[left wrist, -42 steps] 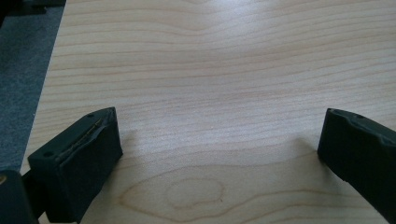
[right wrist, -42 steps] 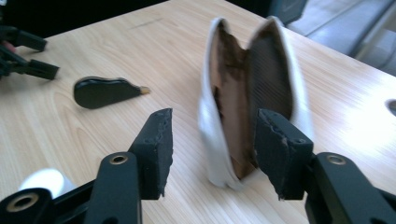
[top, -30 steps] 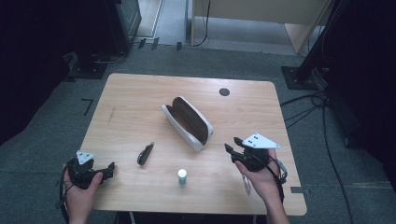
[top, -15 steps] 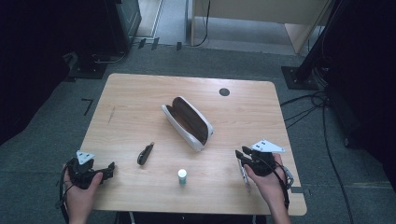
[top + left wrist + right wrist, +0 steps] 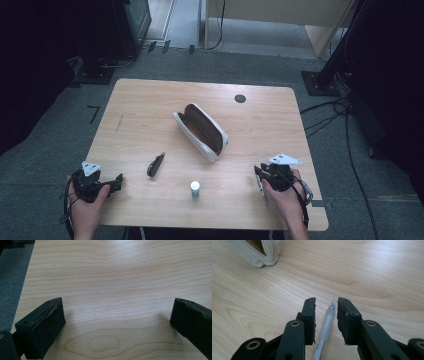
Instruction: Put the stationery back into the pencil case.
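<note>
**Right gripper astride the pen at the near right of the table**

Pale wood-grain table (image 5: 150, 105) on a grey carpeted floor (image 5: 55, 150) forms the work area; dark equipment stands surround it.

Right gripper (image 5: 326, 302): positioned at the near right of the table (image 5: 374, 270), low over the surface, held in the person's right hand (image 5: 287, 197). Its jaws have just been closing and now stand a narrow gap apart. A translucent pen (image 5: 325, 325) lies flat on the wood between them, tip pointing away from the hand. A small clearance shows on each side of the barrel, so the pads do not yet press on it. In the high view the same gripper (image 5: 260, 176) sits over the pen (image 5: 263, 192), which runs along the near right edge region.

Left gripper (image 5: 117, 312): at the near left corner, held in the left hand (image 5: 86, 205). Its jaws stand wide apart over bare wood (image 5: 112, 272), with nothing between them. In the high view this gripper (image 5: 119, 181) points right, toward the table centre.

Other items, moving outward:
- A small white bottle with a green cap (image 5: 195, 189) stands upright near the front edge, between the two grippers.
- A small dark folded tool (image 5: 155, 164), exact type not discernible, lies left of centre.
- An open white pencil case (image 5: 201, 131) with a dark interior lies diagonally at centre; its near end (image 5: 259, 252) appears at the far left of the right gripper view.
- A round black cable port (image 5: 240, 98) sits near the far edge.
</note>
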Available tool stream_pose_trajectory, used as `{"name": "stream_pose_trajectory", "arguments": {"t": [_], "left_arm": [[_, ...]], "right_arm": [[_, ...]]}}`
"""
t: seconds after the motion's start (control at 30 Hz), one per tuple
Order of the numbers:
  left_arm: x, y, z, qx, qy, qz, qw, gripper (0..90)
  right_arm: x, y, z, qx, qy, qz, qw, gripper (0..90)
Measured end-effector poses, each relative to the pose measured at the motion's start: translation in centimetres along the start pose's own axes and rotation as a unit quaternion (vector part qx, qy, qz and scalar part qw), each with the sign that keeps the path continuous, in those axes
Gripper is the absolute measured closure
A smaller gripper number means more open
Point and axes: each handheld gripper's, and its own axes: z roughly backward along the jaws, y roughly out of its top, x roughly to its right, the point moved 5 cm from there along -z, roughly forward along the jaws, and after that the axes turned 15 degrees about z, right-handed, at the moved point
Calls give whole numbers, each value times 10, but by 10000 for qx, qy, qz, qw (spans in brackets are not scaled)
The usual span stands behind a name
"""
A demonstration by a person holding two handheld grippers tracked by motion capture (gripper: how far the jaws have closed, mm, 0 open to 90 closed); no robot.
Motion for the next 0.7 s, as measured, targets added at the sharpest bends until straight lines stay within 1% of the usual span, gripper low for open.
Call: {"name": "stream_pose_trajectory", "arguments": {"t": [0.1,0.3,0.33,0.4,0.43,0.5,0.57,0.7], "left_arm": [[0,0,0,1,-3,-12,10000,0],[0,0,0,3,-4,-14,10000,0],[0,0,0,2,-4,-14,10000,0],[0,0,0,2,-4,-14,10000,0],[0,0,0,4,-2,-13,10000,0],[0,0,0,4,-1,-13,10000,0],[0,0,0,3,-3,-15,10000,0],[0,0,0,3,-4,-16,10000,0]], "right_arm": [[-3,-7,3,-11,-23,-37,10000,661],[-7,-29,17,55,53,-248,9997,675],[-7,-32,19,64,63,-241,9997,676],[-11,-41,24,59,121,-342,9993,675],[-11,-41,24,59,121,-342,9993,675],[-16,-47,27,46,236,-397,9989,671],[-20,-51,30,45,284,-423,9987,664],[-27,-59,34,60,242,-429,9988,647]]}}
